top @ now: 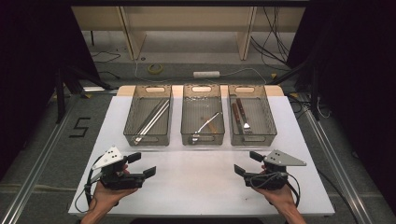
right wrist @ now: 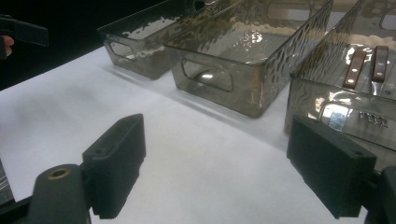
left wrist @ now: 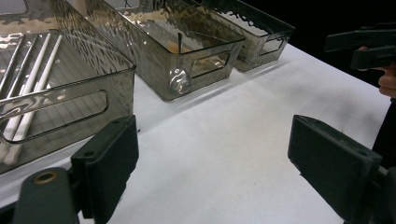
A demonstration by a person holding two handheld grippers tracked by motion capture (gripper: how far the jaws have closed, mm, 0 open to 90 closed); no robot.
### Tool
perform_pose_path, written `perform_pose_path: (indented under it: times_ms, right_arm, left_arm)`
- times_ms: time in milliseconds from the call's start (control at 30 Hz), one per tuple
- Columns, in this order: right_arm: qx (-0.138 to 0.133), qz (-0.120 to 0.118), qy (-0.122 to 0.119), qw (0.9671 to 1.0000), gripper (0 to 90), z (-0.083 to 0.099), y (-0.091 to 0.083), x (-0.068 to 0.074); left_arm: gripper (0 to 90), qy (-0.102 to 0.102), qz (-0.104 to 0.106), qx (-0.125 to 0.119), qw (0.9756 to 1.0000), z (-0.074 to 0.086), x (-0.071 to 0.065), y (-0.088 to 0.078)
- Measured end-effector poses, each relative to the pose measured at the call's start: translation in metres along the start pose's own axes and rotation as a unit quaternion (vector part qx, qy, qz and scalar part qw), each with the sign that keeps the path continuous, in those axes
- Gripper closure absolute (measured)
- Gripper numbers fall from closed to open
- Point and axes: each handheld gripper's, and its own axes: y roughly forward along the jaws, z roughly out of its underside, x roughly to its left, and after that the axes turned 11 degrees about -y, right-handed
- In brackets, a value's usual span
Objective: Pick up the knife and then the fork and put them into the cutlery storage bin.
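Three smoky clear bins stand in a row at the back of the white table. The left bin (top: 129,116) (left wrist: 56,100) holds long pale chopsticks (top: 152,119) (left wrist: 32,88). A metal spoon (top: 205,123) lies in the middle bin (top: 202,140) (left wrist: 187,70) (right wrist: 252,88). Wooden-handled cutlery (top: 240,116) (right wrist: 357,67) rests in the right bin (top: 270,119) (right wrist: 317,93). My left gripper (top: 142,164) (left wrist: 219,172) hovers open in front of the left bin, with nothing between its jaws. My right gripper (top: 248,163) (right wrist: 219,168) is open and empty before the right bin.
Bare white tabletop (top: 196,182) stretches between the two grippers and the bins. Beyond the table on the floor lie cables, a tape roll (top: 155,68) and a power strip (top: 206,74). A "5" mark (top: 80,127) is on the floor at left. Dark curtains flank both sides.
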Motion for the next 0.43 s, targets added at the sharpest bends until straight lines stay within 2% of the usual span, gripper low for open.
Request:
perform_pose_path:
  times_ms: [433]
  right_arm:
    - [0.003,0.000,0.000,1.0000,20.6,-0.0006,-0.0008,-0.0008]
  left_arm:
    - [15.9,0.000,-0.001,0.000,1.0000,-0.0001,-0.0001,0.0004]
